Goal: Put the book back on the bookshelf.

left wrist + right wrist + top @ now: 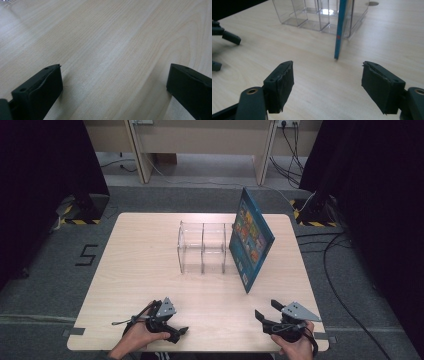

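A clear acrylic rack (202, 247) with several upright slots stands on the far middle of the wooden table (140, 270). A blue picture book (251, 240) stands on edge in its rightmost slot, leaning to the right. My left gripper (171, 317) rests near the front edge at the left, open, with bare wood between its jaws (113, 72). At the front right my right gripper (267, 309) is open too and holds nothing. In its own view, my right gripper (328, 72) faces the book's spine (340, 30) and the rack (312, 15), well short of both.
The other gripper (223, 51) lies at the left edge of the right gripper view. Bare wood stretches between the grippers and the rack. Cables (340, 285) trail over the floor to the right of the table, and dark curtains hang on both sides.
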`<state>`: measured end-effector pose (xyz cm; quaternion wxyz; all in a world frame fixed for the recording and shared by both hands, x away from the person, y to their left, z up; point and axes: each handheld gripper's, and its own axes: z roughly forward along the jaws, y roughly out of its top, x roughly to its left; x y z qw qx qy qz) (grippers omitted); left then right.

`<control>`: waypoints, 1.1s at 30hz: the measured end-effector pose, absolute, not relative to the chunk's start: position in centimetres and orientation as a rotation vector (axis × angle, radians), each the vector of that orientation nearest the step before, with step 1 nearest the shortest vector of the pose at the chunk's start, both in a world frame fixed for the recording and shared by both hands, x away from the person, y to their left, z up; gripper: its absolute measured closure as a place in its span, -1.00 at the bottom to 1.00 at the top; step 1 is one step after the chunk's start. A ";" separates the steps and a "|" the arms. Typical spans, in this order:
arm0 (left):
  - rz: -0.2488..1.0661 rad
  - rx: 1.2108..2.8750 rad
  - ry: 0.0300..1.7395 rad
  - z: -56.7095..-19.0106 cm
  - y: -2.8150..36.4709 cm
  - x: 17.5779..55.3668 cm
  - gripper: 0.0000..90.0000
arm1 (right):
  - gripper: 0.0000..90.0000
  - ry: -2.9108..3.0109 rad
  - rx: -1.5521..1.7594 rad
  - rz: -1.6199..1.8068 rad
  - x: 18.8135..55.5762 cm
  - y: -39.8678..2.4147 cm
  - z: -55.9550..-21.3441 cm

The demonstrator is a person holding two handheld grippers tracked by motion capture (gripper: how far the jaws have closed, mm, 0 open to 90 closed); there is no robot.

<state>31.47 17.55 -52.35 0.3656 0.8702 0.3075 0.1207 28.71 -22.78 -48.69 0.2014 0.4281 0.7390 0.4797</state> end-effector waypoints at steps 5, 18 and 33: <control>0.311 2.236 0.791 -52.4 17.6 31.5 -1.00 | -0.52 2.137 1.207 1.275 28.3 -22.5 -49.3; 0.310 2.233 0.789 -52.4 17.6 31.4 -1.00 | -0.59 2.238 1.187 1.172 27.0 -22.2 -50.0; 0.311 2.232 0.789 -52.4 17.6 31.4 -1.00 | -0.62 2.358 1.171 0.994 26.4 -21.6 -50.9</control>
